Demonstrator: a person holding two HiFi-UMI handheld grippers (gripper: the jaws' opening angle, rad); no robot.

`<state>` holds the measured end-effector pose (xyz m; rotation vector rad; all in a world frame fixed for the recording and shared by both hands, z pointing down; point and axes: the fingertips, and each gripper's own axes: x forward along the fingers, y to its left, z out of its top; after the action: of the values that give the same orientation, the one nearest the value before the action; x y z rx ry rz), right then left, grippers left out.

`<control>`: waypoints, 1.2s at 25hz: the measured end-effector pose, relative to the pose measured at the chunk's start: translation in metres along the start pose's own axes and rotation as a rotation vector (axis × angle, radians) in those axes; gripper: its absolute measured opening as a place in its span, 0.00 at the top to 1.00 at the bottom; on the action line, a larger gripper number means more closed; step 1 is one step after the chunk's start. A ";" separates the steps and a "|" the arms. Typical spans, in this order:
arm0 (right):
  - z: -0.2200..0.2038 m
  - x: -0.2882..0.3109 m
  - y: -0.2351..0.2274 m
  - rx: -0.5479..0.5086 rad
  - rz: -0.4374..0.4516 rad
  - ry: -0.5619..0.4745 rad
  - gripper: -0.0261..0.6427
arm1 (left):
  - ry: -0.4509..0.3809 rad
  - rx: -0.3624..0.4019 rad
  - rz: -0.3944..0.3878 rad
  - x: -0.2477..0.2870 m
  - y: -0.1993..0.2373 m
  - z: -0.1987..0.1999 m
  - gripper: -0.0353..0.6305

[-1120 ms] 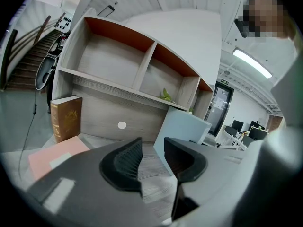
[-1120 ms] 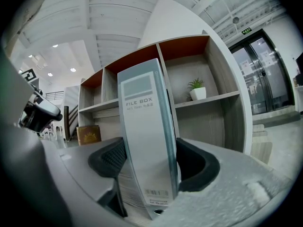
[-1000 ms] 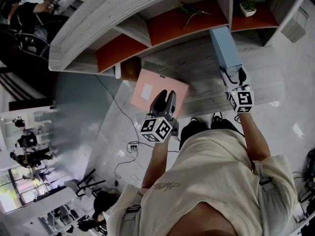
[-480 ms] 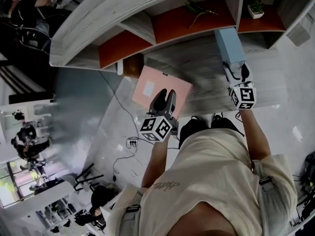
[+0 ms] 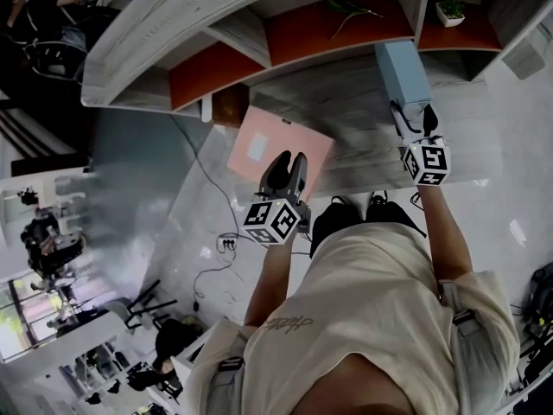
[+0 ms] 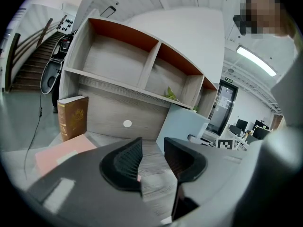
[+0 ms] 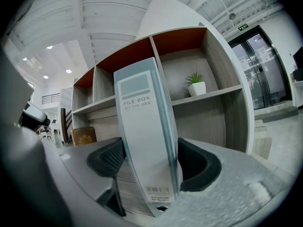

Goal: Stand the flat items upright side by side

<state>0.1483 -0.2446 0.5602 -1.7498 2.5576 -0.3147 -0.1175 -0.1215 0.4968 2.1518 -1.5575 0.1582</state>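
Observation:
A pale blue file box (image 5: 402,69) stands upright on the desk, leaning slightly in the right gripper view (image 7: 147,141). My right gripper (image 5: 412,115) holds its jaws around the box's near end (image 7: 150,162). They have just been opening, and the box is still between the pads with no firm press. A pink folder (image 5: 275,145) lies flat on the desk, at the left in the left gripper view (image 6: 61,150). My left gripper (image 5: 288,167) hovers over its near edge, open and empty (image 6: 151,160). A brown book (image 5: 229,111) stands upright against the back panel (image 6: 72,117).
A curved shelf unit (image 5: 216,24) with orange-backed compartments rises behind the desk. It holds a small potted plant (image 5: 449,11) and a green sprig (image 5: 350,7). Cables and a power strip (image 5: 225,242) lie on the floor left of the person's feet.
Both grippers stay in about the same place. Only the head view has shifted a little.

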 end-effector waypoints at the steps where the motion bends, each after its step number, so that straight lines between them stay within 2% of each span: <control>1: 0.000 -0.002 0.000 0.002 -0.006 0.007 0.45 | 0.002 0.001 0.000 -0.001 -0.001 -0.001 0.71; 10: -0.012 -0.042 0.006 -0.038 0.016 0.061 0.44 | 0.000 -0.020 0.001 -0.012 -0.005 -0.015 0.71; 17: -0.023 -0.090 0.015 -0.014 0.066 0.131 0.44 | 0.008 -0.014 0.036 -0.017 -0.008 -0.018 0.71; 22: -0.035 -0.100 0.048 -0.026 0.172 0.184 0.44 | -0.006 -0.055 0.091 -0.029 0.005 -0.020 0.71; 30: -0.036 -0.070 0.102 -0.068 0.309 0.224 0.44 | -0.023 -0.159 0.192 -0.061 0.047 -0.036 0.71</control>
<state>0.0751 -0.1391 0.5704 -1.3745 2.9739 -0.4370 -0.1750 -0.0640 0.5212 1.8890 -1.7283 0.0697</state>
